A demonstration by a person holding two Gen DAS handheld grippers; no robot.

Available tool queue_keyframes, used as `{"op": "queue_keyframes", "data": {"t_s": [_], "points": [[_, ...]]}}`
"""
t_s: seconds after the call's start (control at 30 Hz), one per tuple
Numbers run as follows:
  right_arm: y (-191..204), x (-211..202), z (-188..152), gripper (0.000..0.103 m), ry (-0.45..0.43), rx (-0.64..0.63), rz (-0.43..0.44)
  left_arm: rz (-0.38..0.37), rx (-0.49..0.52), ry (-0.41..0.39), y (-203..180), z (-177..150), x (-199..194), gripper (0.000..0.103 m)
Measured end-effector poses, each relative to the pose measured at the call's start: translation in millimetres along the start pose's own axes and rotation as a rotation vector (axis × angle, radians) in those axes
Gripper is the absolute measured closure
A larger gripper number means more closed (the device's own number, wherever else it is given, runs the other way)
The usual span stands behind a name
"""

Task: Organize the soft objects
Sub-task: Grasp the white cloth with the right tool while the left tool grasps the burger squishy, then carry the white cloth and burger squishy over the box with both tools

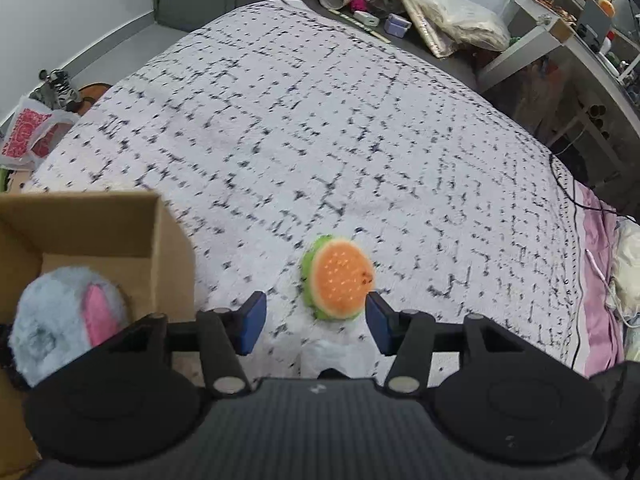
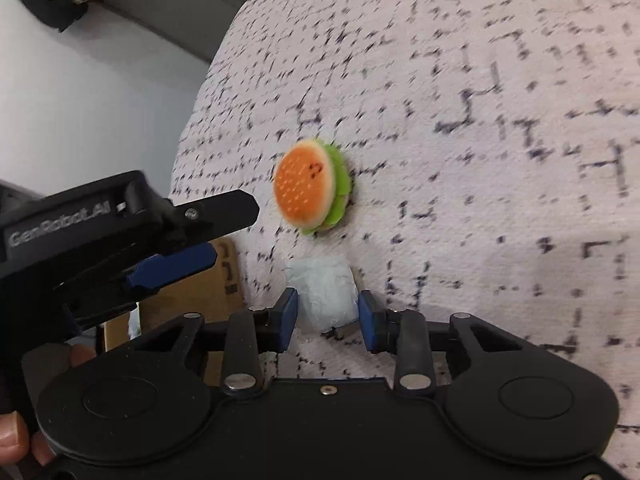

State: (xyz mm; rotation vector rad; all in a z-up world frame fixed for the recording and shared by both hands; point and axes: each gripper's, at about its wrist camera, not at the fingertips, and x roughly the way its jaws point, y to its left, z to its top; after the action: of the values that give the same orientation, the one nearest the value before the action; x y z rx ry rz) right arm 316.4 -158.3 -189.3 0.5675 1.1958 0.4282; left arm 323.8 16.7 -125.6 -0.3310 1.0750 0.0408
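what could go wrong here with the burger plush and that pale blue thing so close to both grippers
1. The left gripper is open with the burger plush off toward its right finger, so closing may nudge it aside.
2. The pale blue soft item sits between the open right gripper fingers, close to the left gripper; the two could collide.
3. The cardboard box already holds a blue plush.

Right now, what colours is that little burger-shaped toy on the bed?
The burger toy has an orange bun top and a bright green edge, clearest in the right wrist view.

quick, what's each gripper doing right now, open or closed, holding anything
Left gripper: open, holding nothing; the burger plush lies just ahead of its fingertips.
Right gripper: open, its pads either side of a pale blue plush, not clamped on it.
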Motion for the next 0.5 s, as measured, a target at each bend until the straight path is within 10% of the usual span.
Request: {"op": "queue_keyframes", "data": {"t_s": [0.5], "points": [[-32.4,-28.7,14.7,0.071,-0.125,0.129,-0.145,0.071,0.045,0.064,-24.2,4.4,61.6,0.029]]}}
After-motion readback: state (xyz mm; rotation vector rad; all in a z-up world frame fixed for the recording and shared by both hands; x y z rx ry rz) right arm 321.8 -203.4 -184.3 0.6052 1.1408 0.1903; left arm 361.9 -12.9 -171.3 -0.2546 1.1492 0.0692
